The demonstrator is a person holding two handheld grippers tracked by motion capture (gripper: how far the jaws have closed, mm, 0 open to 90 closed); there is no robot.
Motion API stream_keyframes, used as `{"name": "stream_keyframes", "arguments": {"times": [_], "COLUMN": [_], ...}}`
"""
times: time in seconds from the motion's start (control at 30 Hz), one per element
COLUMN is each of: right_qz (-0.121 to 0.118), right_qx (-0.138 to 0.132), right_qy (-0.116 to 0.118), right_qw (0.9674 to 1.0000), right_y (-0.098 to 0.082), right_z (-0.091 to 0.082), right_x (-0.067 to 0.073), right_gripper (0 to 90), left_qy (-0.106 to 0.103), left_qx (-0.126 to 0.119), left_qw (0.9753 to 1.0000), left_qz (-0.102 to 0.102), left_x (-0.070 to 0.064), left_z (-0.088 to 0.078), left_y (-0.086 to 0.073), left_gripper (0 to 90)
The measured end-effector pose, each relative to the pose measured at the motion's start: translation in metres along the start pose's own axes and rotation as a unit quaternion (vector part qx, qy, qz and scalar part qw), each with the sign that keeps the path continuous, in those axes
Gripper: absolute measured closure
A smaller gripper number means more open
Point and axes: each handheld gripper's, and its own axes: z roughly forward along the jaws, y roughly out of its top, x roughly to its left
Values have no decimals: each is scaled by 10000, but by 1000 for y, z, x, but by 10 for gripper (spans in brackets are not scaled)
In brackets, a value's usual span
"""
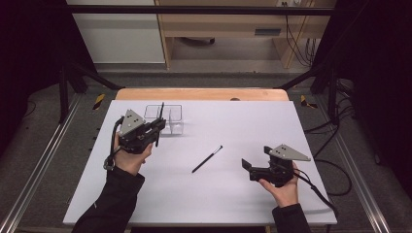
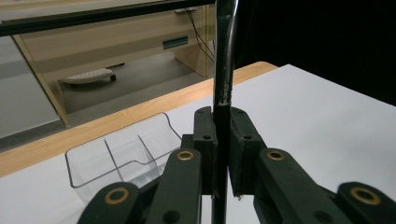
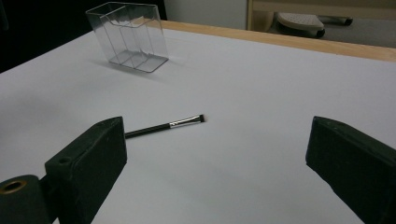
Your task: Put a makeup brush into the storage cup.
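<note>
A thin black brush (image 2: 222,70) was pinched upright between the closed jaws of the left gripper (image 1: 156,130), just beside the clear divided organizer (image 1: 167,118) near the far left of the white table (image 1: 243,194). A second black makeup brush with a silver ferrule (image 1: 207,158) was seen lying flat mid-table, well apart from the organizer. The right gripper (image 1: 246,165) was held low near the table's right side, jaws spread wide with nothing between them, aimed toward that brush.
</note>
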Motion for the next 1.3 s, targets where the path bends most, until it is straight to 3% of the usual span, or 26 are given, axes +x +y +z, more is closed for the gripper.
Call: {"name": "stream_keyframes", "arguments": {"times": [0.23,0.67,1.3], "right_qz": [21,52,65], "right_qx": [42,-15,10], "right_qy": [-45,-117,-161], "right_qw": [10000,9999,9998], "right_y": [-2,-2,-3], "right_z": [0,-2,-1], "right_x": [-2,-5,-6], "right_gripper": [54,44,34], "left_qy": [22,271,608], "left_qx": [8,-94,-12], "left_qw": [10000,9995,9966], "left_qz": [-48,-163,-552], "left_x": [12,26,49], "left_z": [12,33,72], "left_y": [9,23,30], "left_gripper": [824,824,825]}}
